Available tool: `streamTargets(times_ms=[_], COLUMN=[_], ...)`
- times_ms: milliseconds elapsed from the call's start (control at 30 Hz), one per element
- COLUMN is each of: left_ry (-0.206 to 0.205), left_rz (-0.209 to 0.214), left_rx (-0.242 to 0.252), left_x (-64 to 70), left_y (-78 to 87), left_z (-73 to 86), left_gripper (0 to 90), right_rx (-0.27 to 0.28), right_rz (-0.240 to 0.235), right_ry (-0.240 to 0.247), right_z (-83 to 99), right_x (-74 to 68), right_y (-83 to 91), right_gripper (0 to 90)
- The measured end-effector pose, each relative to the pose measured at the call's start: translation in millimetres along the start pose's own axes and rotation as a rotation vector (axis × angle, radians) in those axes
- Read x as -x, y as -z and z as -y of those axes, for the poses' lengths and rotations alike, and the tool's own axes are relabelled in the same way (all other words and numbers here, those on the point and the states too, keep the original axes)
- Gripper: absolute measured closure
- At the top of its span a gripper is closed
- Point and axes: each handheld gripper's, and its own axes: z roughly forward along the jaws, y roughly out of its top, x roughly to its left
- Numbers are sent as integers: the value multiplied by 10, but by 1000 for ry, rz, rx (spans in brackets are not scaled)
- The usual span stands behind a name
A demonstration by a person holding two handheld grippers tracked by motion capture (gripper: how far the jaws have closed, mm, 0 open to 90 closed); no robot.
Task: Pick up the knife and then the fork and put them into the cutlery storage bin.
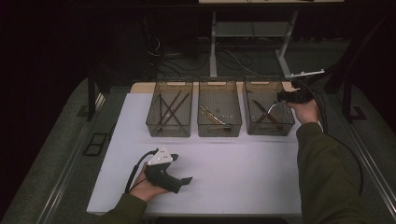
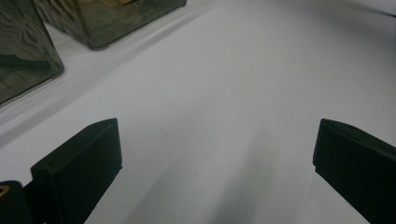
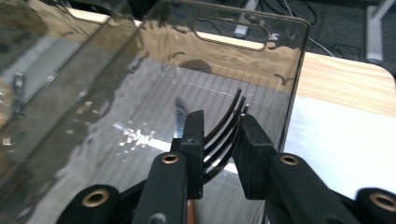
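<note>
Black rubber-padded right tongs are clamped on a dark metal fork, gripping it at the base of its tines so that the curved prongs rise up and away past the tips, toward the far wall of the clear smoky plastic bin on the right. In the high view these tongs hang at that bin's right rim, level with its far half, and the fork hangs over the bin's inside. Its long axis runs roughly along the bin's length, handle end hidden beneath the tongs. A few dark utensils already lie crossed on the bin's floor just left of the tongs. My reading is that the coming move is a drop or placement, and it turns on the fork being inside the bin's walls and aligned with its long side; it appears to be so.

Well to the near-left of that bin, the left tongs rest low over the white surface, jaws wide apart and holding nothing. Two more clear plastic bins, the middle one and the left one, stand in a row to the left of the right bin. The right hand is far nearer to it.
</note>
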Motion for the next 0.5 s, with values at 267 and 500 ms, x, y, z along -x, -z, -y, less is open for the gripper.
streamTargets(times_ms=[267, 500], left_ry=[-6, -4], left_rz=[1, 3], left_rx=[-5, -10], left_x=[11, 16], left_y=[-14, -27], left_z=[-3, -3], left_gripper=[0, 0], right_rx=[-18, -28], right_rz=[57, 97], right_ry=[-11, 11], right_z=[63, 89], right_x=[-18, -53], right_y=[-167, -200], right_gripper=[629, 559])
